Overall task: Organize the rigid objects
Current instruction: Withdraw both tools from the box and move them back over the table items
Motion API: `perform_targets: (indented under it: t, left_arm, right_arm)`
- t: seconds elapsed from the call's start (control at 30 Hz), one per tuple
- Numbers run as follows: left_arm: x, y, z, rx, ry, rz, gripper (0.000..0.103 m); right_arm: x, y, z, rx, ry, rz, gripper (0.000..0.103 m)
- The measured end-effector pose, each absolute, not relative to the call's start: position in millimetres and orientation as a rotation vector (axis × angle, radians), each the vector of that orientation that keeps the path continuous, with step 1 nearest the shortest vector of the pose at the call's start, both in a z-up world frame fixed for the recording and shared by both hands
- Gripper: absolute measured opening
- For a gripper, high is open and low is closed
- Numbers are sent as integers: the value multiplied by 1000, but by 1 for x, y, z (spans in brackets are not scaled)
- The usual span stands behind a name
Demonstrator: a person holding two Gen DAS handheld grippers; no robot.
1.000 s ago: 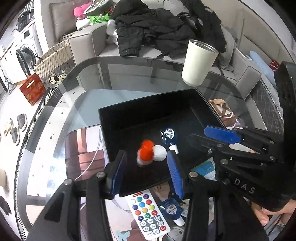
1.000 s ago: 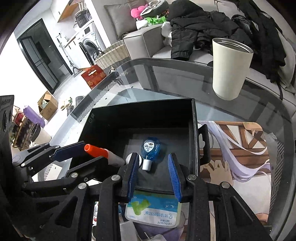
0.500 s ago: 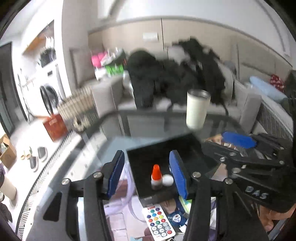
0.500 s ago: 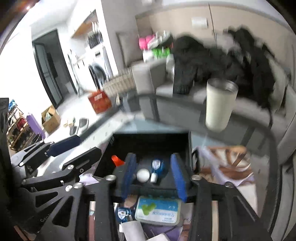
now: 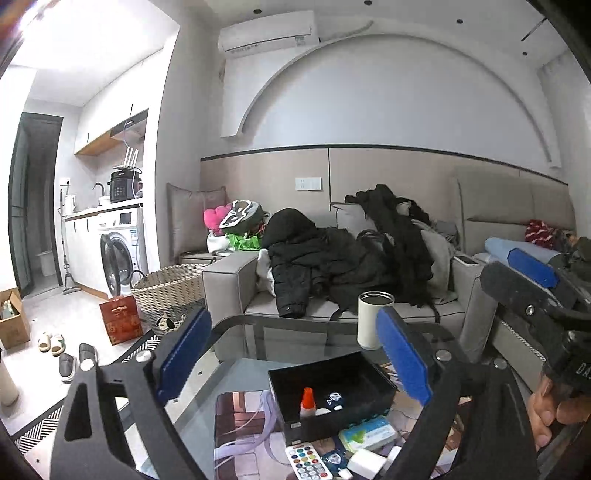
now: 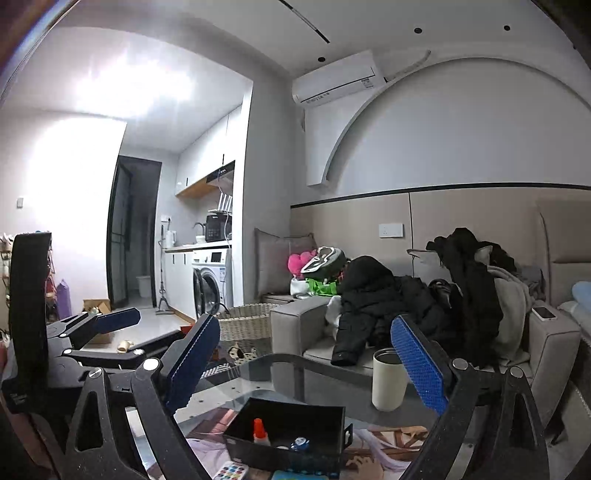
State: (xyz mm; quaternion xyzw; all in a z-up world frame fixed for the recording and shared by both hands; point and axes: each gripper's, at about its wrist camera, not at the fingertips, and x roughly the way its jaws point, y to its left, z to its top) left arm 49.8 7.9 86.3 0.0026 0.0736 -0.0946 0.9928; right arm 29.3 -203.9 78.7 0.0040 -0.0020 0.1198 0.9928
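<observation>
Tongs (image 5: pixel 293 358) opening, empty, black box (image 5: pixel 328 373) below

text: "DA" | on: right hand-held gripper (image 5: pixel 532 269) body

Left wrist view: taken from above the near edge of the glass table (image 5: pixel 236 365), faced roughly level across it toward the sofa (image 5: pixel 229 280) and back wall; the black box (image 5: pixel 354 373) is seen close below, the laundry corner at far left. Right wrist view: taken from beside the first, to its right, likewise faced level toward the sofa (image 6: pixel 295 328), the black box (image 6: pixel 314 413) low in frame. Shared by both: table, box, white cup (image 5: pixel 369 321) (image 6: pixel 386 380), sofa, washing machine (image 5: pixel 118 254) (image 6: pixel 212 280), air conditioner (image 5: pixel 267 31) (image 6: pixel 338 79).
</observation>
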Motion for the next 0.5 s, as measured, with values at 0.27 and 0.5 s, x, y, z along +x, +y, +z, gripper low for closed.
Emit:
perform_targets:
  t: [0.27, 0.5]
  left_arm:
    - [44, -2, 79, 37, 162, -203, 97]
    - [56, -9, 58, 40, 278, -226, 97]
  right_arm:
    - [14, -212, 77, -6, 0, 245, 95]
    - [22, -214, 67, -5, 88, 260, 95]
